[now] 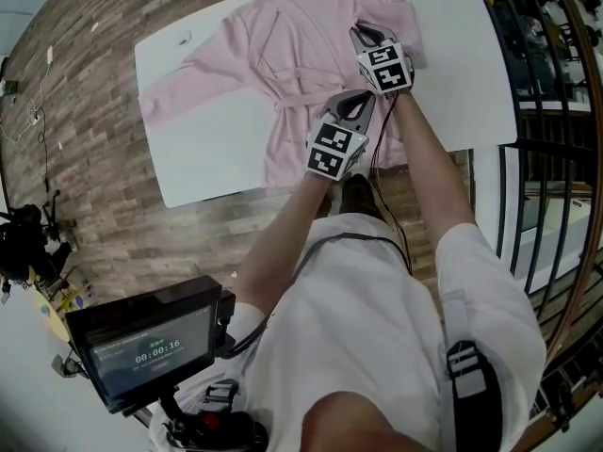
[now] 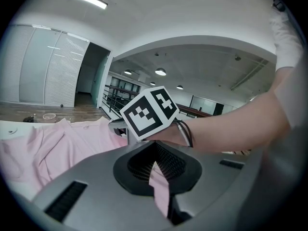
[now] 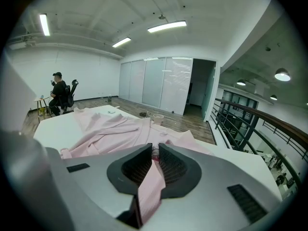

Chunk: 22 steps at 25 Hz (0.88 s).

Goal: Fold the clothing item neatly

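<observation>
- Pink garment (image 1: 283,73): spread open on the white table (image 1: 188,172), collar toward the far edge, hem toward the near edge.
- Long axis: collar to hem, running away from the person with a slight tilt.
- One sleeve (image 1: 174,88) stretched out to the person's left, well apart from both tools. Bulk of the cloth likewise to their left.
- Right-hand side of the garment taken up at two points set along that long axis.
- Right hand-held gripper (image 1: 366,36): at the farther point, up by the shoulder. Jaws narrow, clamped on a fold of pink cloth that runs down between the pads in the right gripper view.
- Left hand-held gripper (image 1: 356,109): at the nearer point, about level with the belt (image 1: 297,97). Jaws fully together, pinching a thin strip of pink cloth in the left gripper view.
- Judged step in hand: turning the right-hand side over onto the body.
- Judged requirement: travel to the left, across the long axis, with both held points moving together so the fold line stays parallel to that axis.
- Judged risk: one point leading the other, giving a skewed crease.
</observation>
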Motion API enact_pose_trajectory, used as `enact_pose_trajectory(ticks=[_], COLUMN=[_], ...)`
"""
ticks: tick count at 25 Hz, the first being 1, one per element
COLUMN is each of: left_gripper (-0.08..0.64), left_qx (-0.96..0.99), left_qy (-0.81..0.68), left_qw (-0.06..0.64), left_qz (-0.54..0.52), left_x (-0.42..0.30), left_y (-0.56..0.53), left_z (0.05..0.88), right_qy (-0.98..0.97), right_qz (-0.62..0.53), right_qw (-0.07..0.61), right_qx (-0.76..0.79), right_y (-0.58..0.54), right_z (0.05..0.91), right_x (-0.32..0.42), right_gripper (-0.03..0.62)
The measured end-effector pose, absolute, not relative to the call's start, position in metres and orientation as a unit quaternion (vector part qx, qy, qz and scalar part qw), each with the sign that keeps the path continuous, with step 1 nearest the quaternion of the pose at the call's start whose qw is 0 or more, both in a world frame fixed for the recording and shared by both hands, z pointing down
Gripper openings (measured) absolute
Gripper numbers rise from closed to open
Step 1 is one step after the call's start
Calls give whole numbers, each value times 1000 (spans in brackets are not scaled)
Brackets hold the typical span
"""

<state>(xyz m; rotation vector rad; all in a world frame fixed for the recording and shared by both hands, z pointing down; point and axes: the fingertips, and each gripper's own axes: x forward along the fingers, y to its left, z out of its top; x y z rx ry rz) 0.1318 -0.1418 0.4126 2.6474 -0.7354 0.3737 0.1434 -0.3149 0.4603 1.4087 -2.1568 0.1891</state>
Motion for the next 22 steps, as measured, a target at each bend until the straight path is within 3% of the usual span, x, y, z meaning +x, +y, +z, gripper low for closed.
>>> enact_pose_trajectory(ticks=[22], left_gripper=[3], left_qx=[909], left_qy=[-323], left_qw=[215], left_qz=[155], left_x=[23], left_y=[-177], left_z=[485], right_qy=[-855], right_qz=[86], right_qw=[275], right_qx=[430], right_y=[-344], right_z=[543], right_x=[-8], right_gripper=[46])
